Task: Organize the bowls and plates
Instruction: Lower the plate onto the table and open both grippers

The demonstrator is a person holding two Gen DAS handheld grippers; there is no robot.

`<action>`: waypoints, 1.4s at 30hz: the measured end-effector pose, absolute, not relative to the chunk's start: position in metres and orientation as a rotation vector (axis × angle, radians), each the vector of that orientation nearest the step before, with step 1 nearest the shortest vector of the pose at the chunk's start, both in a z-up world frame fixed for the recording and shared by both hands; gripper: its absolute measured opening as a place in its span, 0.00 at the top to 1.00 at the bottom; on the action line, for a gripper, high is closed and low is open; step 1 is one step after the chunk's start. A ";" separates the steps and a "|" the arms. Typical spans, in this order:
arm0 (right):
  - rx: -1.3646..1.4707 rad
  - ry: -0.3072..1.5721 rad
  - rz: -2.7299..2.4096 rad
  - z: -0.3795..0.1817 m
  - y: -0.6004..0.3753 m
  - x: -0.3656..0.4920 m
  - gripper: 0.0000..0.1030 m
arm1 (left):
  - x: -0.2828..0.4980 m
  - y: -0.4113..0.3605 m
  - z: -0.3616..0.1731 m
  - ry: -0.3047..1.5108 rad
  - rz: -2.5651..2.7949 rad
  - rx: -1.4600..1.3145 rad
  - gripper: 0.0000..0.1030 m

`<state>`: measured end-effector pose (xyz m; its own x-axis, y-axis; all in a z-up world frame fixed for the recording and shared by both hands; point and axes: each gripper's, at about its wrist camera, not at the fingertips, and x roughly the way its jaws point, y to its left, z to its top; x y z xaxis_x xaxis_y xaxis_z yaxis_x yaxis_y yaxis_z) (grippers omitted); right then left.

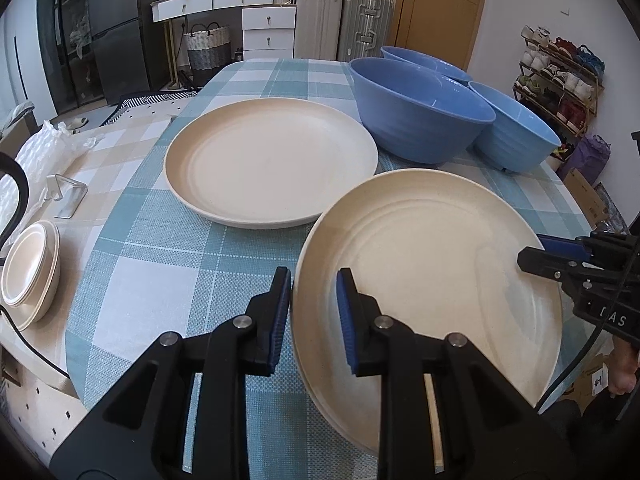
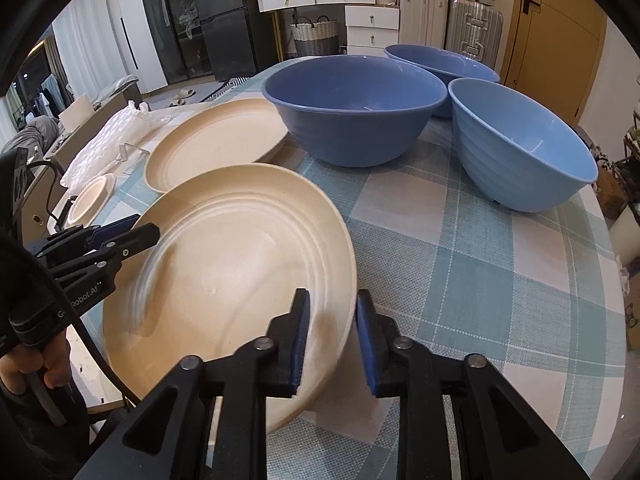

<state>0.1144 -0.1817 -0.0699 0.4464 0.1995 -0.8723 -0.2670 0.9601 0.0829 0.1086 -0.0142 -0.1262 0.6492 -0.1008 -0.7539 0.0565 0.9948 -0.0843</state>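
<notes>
Jaws of the left gripper [image 1: 314,276] straddle the left rim of the near beige plate [image 1: 432,272], one pad outside the edge and the other over the plate's inner slope. Whether the pads actually press on the rim I cannot tell; in the right wrist view the two fingers look close together at that edge. Jaws of the right gripper [image 2: 333,296] stand a little apart at the opposite rim. The inner pad is above the plate's well, the outer pad is just beside the edge, and bare plate shows between them, so they grip nothing.

This plate lies at the near end of the surface [image 1: 160,260], which is covered with a blue-and-white checked cloth. A second beige rim [image 1: 332,412] shows just under its near edge, so it seems to sit on another plate. Part of the plate looks smeared in the right wrist view.

Just beyond it, apart from it, a second large beige plate [image 1: 272,168] lies flat on the cloth. To that plate's right stand three blue bowls: a large one [image 1: 416,120] near the far plate, a lighter one [image 1: 516,140] touching its right side, and a third [image 1: 424,58] behind them.

At the left edge sits a small stack of beige bowls [image 1: 30,272], with white bubble wrap [image 1: 36,152] and a small metal stand [image 1: 68,196] behind it. A person's hand [image 2: 24,364] holds the left gripper's handle.
</notes>
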 end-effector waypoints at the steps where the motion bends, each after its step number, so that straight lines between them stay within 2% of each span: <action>1: -0.064 1.070 0.294 -0.069 -0.183 0.114 0.76 | 0.109 -0.014 -0.126 0.858 -0.090 -0.055 0.80; 5: -0.055 1.060 0.296 -0.067 -0.185 0.114 0.70 | 0.108 -0.010 -0.123 0.852 -0.084 -0.066 0.78; 6: -0.051 1.057 0.295 -0.066 -0.186 0.114 0.68 | 0.108 -0.009 -0.123 0.854 -0.086 -0.070 0.74; 8: -0.043 1.049 0.291 -0.064 -0.189 0.114 0.61 | 0.108 -0.006 -0.122 0.855 -0.083 -0.070 0.73; 9: -0.036 1.042 0.291 -0.062 -0.190 0.113 0.52 | 0.108 -0.005 -0.121 0.856 -0.076 -0.069 0.69; 10: -0.028 1.033 0.291 -0.060 -0.192 0.113 0.46 | 0.108 -0.004 -0.121 0.856 -0.072 -0.073 0.60; 12: -0.014 1.021 0.299 -0.058 -0.194 0.113 0.40 | 0.108 0.000 -0.119 0.845 -0.079 -0.091 0.49; 14: -0.004 1.007 0.309 -0.054 -0.195 0.113 0.33 | 0.107 0.003 -0.116 0.840 -0.086 -0.098 0.46; 16: 0.006 1.000 0.324 -0.051 -0.195 0.113 0.27 | 0.106 0.007 -0.112 0.832 -0.083 -0.102 0.37; 19: 0.022 1.001 0.353 -0.047 -0.193 0.116 0.14 | 0.107 0.013 -0.107 0.822 -0.074 -0.117 0.28; 24: 0.061 0.998 0.397 -0.040 -0.189 0.121 0.09 | 0.110 0.025 -0.098 0.820 -0.045 -0.146 0.25; 29: 0.100 0.995 0.456 -0.033 -0.183 0.127 0.08 | 0.115 0.039 -0.090 0.819 -0.019 -0.173 0.22; 32: 0.126 0.999 0.487 -0.029 -0.178 0.133 0.08 | 0.117 0.048 -0.084 0.807 -0.019 -0.199 0.16; 34: 0.148 1.007 0.515 -0.027 -0.176 0.138 0.08 | 0.118 0.054 -0.080 0.795 -0.017 -0.217 0.02; 42: 0.178 1.034 0.584 -0.025 -0.157 0.157 0.08 | 0.125 0.073 -0.071 0.794 0.007 -0.247 0.02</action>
